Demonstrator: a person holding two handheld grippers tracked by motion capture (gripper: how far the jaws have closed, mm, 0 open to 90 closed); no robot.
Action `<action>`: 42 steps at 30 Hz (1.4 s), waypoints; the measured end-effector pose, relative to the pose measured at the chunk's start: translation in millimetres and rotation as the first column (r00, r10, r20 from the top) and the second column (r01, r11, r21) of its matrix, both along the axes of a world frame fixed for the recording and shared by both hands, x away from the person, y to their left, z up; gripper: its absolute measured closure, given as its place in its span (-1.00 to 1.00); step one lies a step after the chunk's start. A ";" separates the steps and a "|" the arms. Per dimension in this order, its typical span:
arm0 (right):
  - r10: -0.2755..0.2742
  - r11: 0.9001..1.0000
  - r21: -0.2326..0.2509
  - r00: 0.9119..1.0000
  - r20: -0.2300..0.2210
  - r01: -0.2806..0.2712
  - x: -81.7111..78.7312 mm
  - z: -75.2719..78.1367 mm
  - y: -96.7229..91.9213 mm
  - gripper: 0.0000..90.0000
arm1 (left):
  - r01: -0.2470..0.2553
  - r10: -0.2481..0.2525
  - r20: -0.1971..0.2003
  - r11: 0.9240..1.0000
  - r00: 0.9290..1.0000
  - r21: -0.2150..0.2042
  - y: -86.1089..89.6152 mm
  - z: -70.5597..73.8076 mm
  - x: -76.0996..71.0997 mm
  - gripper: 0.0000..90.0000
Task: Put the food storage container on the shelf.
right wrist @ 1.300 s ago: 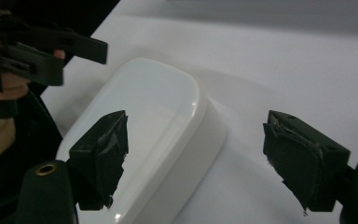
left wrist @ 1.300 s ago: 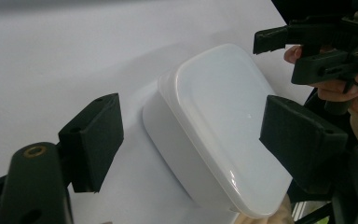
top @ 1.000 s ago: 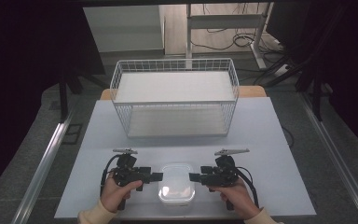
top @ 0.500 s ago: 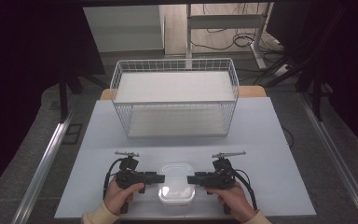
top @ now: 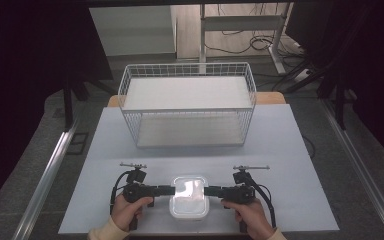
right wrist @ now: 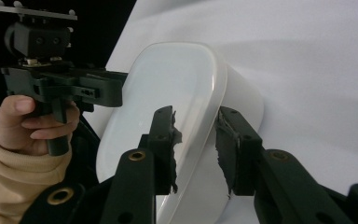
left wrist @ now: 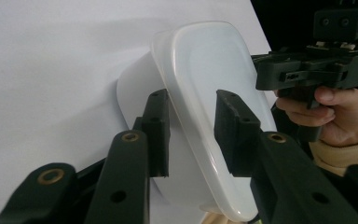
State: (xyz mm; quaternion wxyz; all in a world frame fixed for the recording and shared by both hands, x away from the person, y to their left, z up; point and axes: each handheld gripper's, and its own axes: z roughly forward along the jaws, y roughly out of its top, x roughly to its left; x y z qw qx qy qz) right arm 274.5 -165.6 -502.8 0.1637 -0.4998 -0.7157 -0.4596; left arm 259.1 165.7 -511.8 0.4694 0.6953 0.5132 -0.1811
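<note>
A lidded white box sits at the table's six o'clock edge; its rim is straddled, jaws just closing, by left gripper and right gripper; equal squeeze is advised before lifting

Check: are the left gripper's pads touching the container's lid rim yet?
Cannot tell: in the left gripper view its closing pads straddle the container rim, contact unclear.

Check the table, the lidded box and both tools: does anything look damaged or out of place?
Yes: the pads on the right tool look torn and ragged beside the white lidded plastic box. The white wire basket sits square.
</note>
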 end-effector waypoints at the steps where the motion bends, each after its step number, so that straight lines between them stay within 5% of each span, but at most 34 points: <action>1: -0.001 1.000 0.011 1.000 0.000 0.001 -1.6 0.5 -1.5 0.52 | 0.001 -0.001 0.002 1.000 1.000 -0.001 0.0 0.8 -0.3 0.51; 12: 0.003 0.998 0.065 1.000 0.000 -0.003 -7.7 5.7 -6.3 0.67 | 0.000 -0.002 0.074 1.000 0.997 0.028 0.7 13.7 -6.6 0.59; 24: 0.011 0.994 0.109 1.000 0.021 -0.014 -12.1 10.5 -8.8 0.80 | 0.006 -0.016 0.169 0.998 0.985 0.059 2.2 23.5 -12.0 0.69; 42: 0.052 0.995 0.070 0.986 0.158 -0.064 -15.7 23.1 -7.0 0.81 | -0.002 -0.014 0.216 0.997 0.976 0.072 2.8 32.4 -15.4 0.74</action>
